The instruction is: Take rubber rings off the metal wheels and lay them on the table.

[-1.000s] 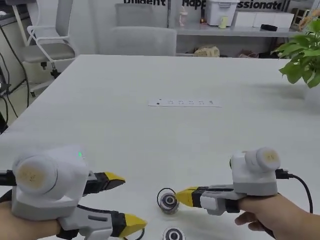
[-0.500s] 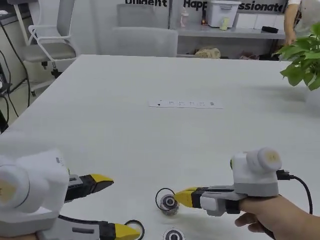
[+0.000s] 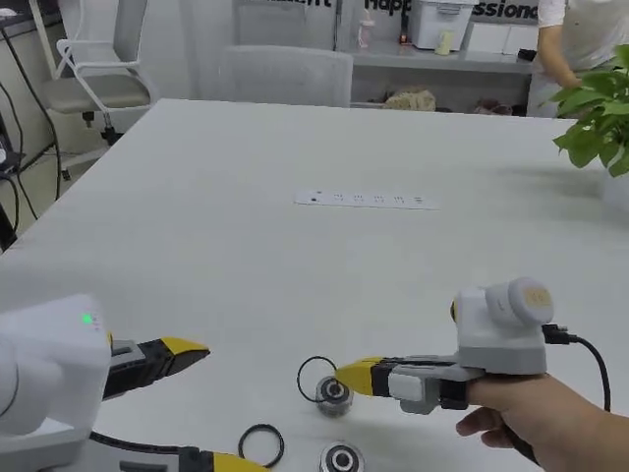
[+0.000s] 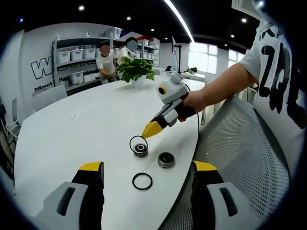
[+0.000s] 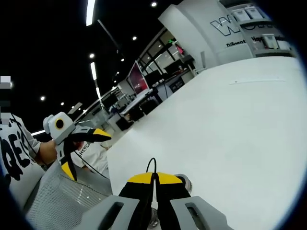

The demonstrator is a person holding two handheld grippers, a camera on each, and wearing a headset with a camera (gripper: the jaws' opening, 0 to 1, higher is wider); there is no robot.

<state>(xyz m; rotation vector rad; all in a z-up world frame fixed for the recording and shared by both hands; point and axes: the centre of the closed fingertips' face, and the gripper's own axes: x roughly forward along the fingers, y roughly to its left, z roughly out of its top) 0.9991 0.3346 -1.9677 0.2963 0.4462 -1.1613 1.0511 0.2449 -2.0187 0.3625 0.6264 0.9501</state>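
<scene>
Two metal wheels by table's (image 3: pixel 295 265) near edge: farther wheel (image 3: pixel 334 392) at tip of right gripper (image 3: pixel 344 377), nearer wheel (image 3: pixel 341 458) just beside it. Loose ring (image 3: pixel 260 444) already flat on table.

Right gripper's jaws pressed together, pinching second ring (image 3: pixel 314 374); it stands up off farther wheel, looks half-freed. Left gripper (image 3: pixel 218 405) spread wide, holding nothing, hovering near loose ring.

Next, probably: pull ring clear, lay it by loose ring. Wheel might drag along unless steadied.

White strip (image 3: pixel 364 201) and plant (image 3: pixel 595 123) well apart; nothing blocks.
</scene>
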